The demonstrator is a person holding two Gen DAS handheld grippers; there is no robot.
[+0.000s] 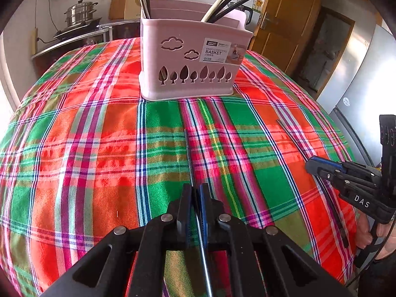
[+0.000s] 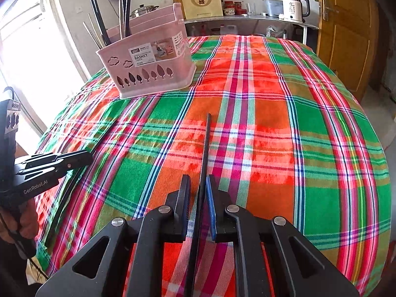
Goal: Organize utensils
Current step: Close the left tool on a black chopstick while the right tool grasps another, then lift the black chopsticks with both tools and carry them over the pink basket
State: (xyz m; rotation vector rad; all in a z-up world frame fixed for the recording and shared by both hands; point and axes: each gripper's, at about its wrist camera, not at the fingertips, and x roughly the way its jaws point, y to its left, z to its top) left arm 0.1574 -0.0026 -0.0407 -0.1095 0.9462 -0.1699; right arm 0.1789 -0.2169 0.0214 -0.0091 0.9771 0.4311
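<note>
Left wrist view: one pink basket stands on the plaid worktop, five or so chopsticks upright inside it, split between two compartments. Two chopsticks are outside it. The left tongs are clenched on one dark chopstick, its tip pointing at the basket. The right tongs sit at a second chopstick on the cloth.

Right wrist view: the right tongs stand slightly parted around that chopstick, which touches the blue pad; I cannot tell whether they pinch it. The basket stands far left.
</note>
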